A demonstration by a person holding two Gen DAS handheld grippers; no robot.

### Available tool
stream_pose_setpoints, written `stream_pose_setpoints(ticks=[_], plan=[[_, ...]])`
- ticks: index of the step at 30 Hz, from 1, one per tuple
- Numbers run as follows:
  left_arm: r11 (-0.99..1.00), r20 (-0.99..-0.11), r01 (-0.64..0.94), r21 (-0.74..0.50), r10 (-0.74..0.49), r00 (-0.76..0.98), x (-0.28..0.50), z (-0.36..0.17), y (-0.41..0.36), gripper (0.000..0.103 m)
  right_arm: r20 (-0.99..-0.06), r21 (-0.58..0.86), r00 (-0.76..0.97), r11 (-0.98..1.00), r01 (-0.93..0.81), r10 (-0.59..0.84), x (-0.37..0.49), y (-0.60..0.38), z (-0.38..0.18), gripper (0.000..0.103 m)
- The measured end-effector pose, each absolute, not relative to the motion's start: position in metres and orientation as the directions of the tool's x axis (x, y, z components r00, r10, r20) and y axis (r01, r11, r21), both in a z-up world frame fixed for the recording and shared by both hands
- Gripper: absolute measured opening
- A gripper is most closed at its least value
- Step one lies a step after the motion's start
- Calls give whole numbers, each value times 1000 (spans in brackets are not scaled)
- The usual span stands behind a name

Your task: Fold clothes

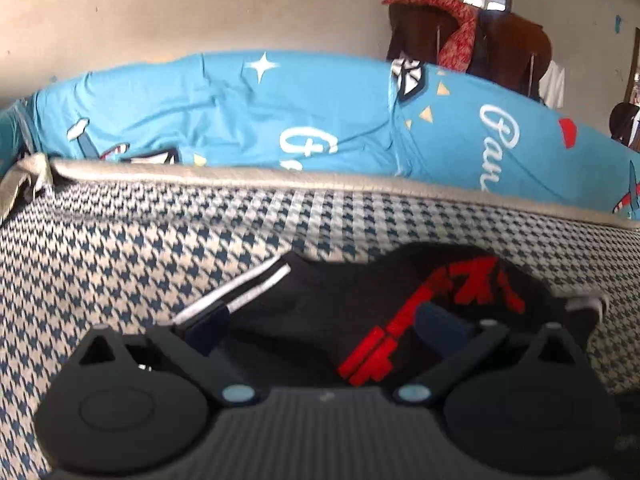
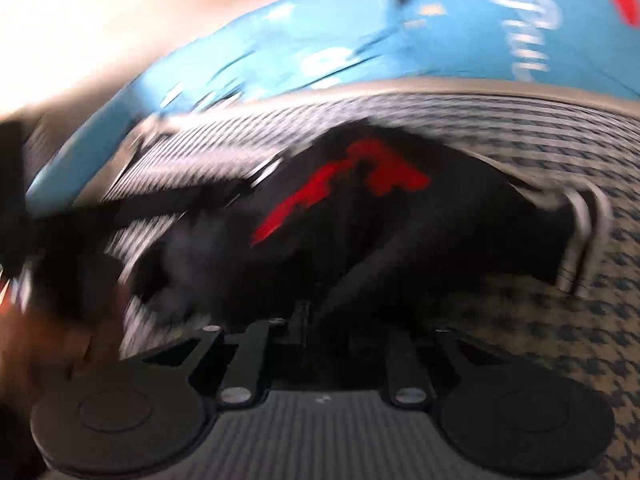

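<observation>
A black garment [image 1: 320, 312] with red print and white sleeve stripes lies crumpled on the houndstooth bed cover [image 1: 120, 248]. My left gripper [image 1: 320, 332] is open, its fingers [image 1: 208, 328] spread wide and resting against the garment's near edge. In the blurred right wrist view the same garment [image 2: 360, 240] fills the middle. My right gripper [image 2: 320, 312] sits low against the black cloth; its fingertips are lost in the dark fabric and the blur.
A blue printed quilt [image 1: 280, 120] lies rolled along the far edge of the bed. Behind it stands a brown chair [image 1: 460, 36] draped with red cloth, against a pale wall. A hand shows at the left edge of the right wrist view [image 2: 24, 340].
</observation>
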State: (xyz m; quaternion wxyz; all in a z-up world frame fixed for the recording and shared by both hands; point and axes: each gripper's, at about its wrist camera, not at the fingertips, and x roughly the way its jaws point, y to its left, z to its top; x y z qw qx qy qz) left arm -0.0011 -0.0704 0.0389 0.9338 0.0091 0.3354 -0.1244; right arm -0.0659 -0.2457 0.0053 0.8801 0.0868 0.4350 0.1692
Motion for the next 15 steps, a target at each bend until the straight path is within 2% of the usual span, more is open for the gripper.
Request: stream_pose_setpoints(ticks=[5, 8, 12, 15], plan=[[950, -707, 312, -29, -240, 665, -1, 16, -91, 103, -759, 174, 548, 921, -348, 351, -82, -225, 13, 34], [939, -762, 342, 23, -205, 614, 0, -2, -105, 103, -730, 148, 581, 914, -379, 359, -92, -234, 30, 48], [941, -772, 335, 42, -182, 608, -3, -7, -107, 103, -680, 38, 661, 915, -401, 318, -112, -254, 55, 51], [949, -799, 316, 16, -178, 574, 0, -12, -101, 103, -632, -33, 726, 927, -374, 270, -122, -273, 70, 57]])
